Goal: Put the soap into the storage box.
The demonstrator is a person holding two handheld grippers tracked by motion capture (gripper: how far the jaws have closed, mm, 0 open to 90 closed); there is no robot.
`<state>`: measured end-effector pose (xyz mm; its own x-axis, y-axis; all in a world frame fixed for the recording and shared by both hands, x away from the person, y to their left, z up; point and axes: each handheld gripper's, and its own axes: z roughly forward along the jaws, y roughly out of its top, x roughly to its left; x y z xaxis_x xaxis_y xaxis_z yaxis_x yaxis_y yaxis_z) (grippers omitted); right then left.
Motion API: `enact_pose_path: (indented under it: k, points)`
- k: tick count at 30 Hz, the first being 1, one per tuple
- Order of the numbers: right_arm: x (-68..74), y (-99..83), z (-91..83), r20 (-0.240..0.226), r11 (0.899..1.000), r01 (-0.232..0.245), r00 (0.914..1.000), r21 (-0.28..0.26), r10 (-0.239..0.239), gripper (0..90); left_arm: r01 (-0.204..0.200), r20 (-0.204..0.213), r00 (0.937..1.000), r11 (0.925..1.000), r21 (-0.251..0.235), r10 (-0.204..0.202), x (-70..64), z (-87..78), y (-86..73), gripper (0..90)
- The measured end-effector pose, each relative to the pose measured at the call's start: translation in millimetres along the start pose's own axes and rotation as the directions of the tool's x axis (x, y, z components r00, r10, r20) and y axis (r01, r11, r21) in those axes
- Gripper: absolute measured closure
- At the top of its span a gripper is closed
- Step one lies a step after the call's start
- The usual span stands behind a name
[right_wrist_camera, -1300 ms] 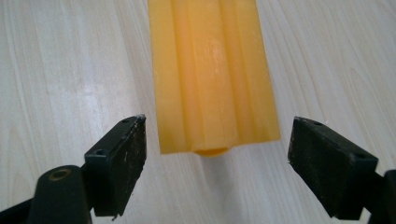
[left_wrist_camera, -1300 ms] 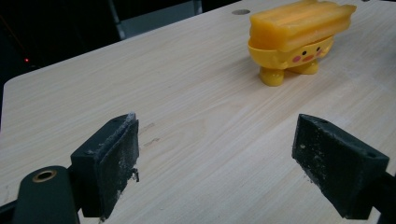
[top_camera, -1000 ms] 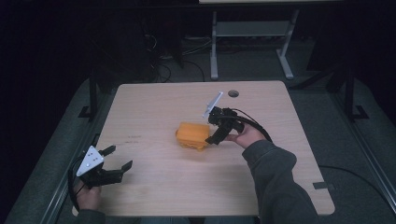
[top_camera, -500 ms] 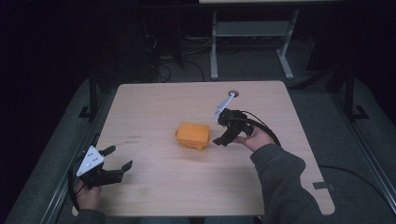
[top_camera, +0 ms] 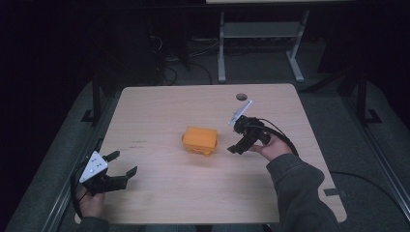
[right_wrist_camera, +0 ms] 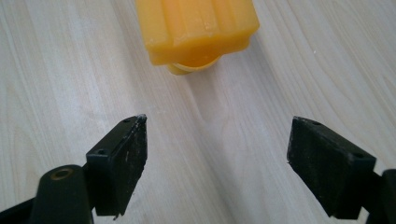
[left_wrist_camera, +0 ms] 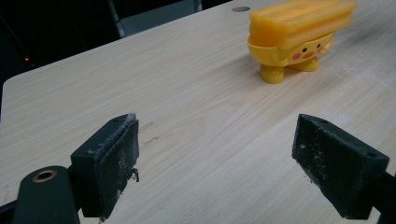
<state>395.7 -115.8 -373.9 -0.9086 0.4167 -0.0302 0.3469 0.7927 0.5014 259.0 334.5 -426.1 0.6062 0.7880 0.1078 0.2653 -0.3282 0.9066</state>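
Tongs are wide: right gripper sits beside the yellow toy box, left gripper waits far off. Next, probably grab the box.

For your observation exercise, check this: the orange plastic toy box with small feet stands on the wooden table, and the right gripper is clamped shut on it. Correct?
Not quite. The right gripper is open, short of the orange plastic toy box, as the right gripper view shows. The box does stand on the wooden table.

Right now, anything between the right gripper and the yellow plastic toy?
Nothing visible. The right gripper, jaws open, sits just right of the yellow plastic toy with a ribbed block-shaped top. In the right gripper view, bare light wooden table lies between the jaws and the toy.
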Motion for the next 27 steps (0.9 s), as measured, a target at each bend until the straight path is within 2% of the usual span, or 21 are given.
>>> enact_pose_path:
  k: [7,12,27]
  points:
    - [0.2,-11.3,-3.6,0.007,1.0,-0.014,0.9999,-0.022,0.015,19.7,0.0,0.0,1.0,1.0,0.002,0.0,-0.3,0.1,0.0,13.9]
    - [-0.3,-19.3,-4.0,0.004,0.999,-0.034,0.9994,-0.011,0.034,19.4,-0.002,0.0,1.0,1.0,0.003,0.002,-0.4,0.1,0.1,13.9]
    - [1.0,-47.6,-5.9,0.003,0.996,-0.086,0.9963,-0.024,0.086,19.5,-0.003,0.002,1.0,1.0,0.008,0.003,-0.9,1.0,-0.4,13.9]
